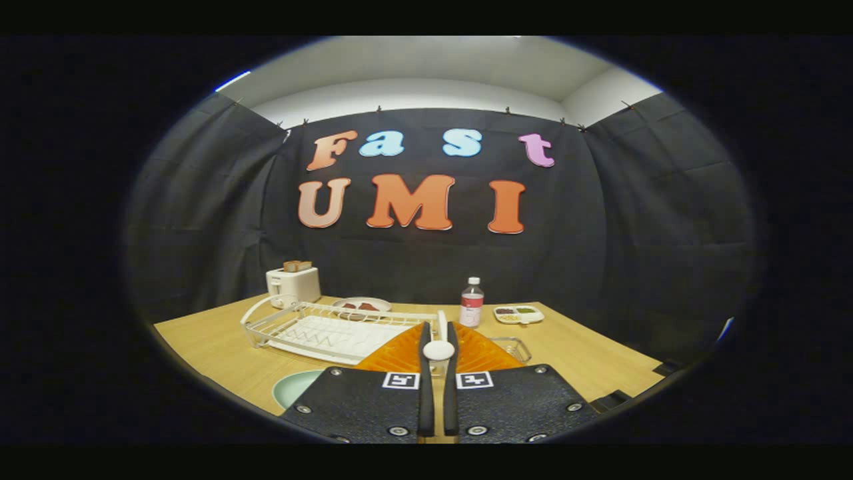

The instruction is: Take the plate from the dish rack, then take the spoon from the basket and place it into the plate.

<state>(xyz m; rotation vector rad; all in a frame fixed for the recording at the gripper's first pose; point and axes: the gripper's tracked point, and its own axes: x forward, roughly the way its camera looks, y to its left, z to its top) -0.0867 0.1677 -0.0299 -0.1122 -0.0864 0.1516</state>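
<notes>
Wooden tabletop (200, 340) in a black-draped booth: the hand-held gripper (438, 340) has its fingers nearly closed on a white spoon (438, 349), whose rounded end shows between the tips while its long axis appears to run upright between them. A pale green plate (293, 388) lies on the table below and to the left of the fingers, close by; the coming move probably turns on carrying the spoon down and left to it. Beyond the fingers sit the white dish rack (320, 330) and a wire basket (516, 347).

White spoon (438, 349) upright betw. fingers; green plate (296, 388) on table
</notes>
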